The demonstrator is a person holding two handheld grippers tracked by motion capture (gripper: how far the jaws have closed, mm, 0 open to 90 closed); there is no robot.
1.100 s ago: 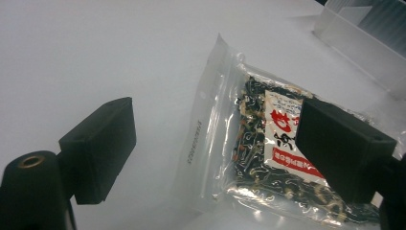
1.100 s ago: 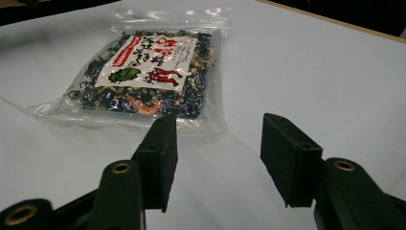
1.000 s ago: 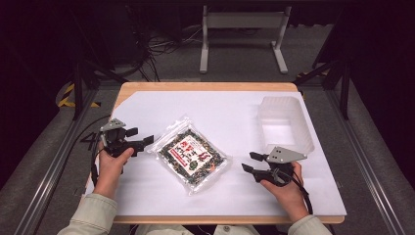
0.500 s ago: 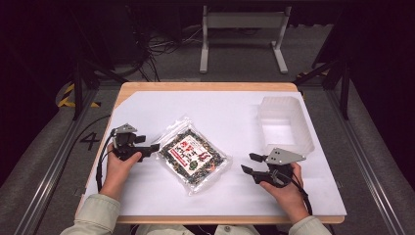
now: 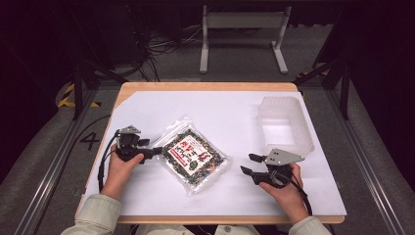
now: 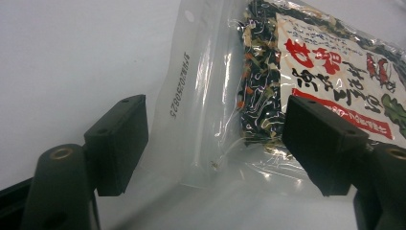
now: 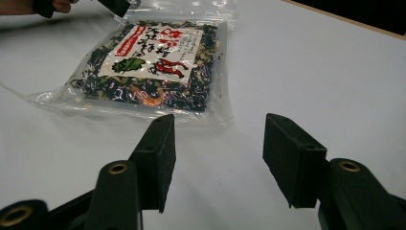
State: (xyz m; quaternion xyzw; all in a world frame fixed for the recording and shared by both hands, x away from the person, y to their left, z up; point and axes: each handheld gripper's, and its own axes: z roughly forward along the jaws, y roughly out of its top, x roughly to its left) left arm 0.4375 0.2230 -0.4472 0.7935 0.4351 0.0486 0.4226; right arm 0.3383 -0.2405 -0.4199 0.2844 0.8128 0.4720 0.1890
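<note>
Now: left gripper (image 6: 213,143), jaws spread, is straddling the pouch (image 5: 193,154) edge.
Right gripper (image 7: 218,158) is idling, jaws spread; closing left probably follows.

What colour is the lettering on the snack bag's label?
Red lettering on a white label, clearest in the left gripper view.

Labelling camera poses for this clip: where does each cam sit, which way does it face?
High view: above the person's side, looking forward and down at the table; forearms, hands, left gripper and right gripper show.
Left gripper view: rides the left gripper, low, looking between its open jaws at the packet's clear sealed edge.
Right gripper view: rides the right gripper, looking between its open jaws across bare table to the packet, the person's other hand beyond.
All three views share the packet.
</note>
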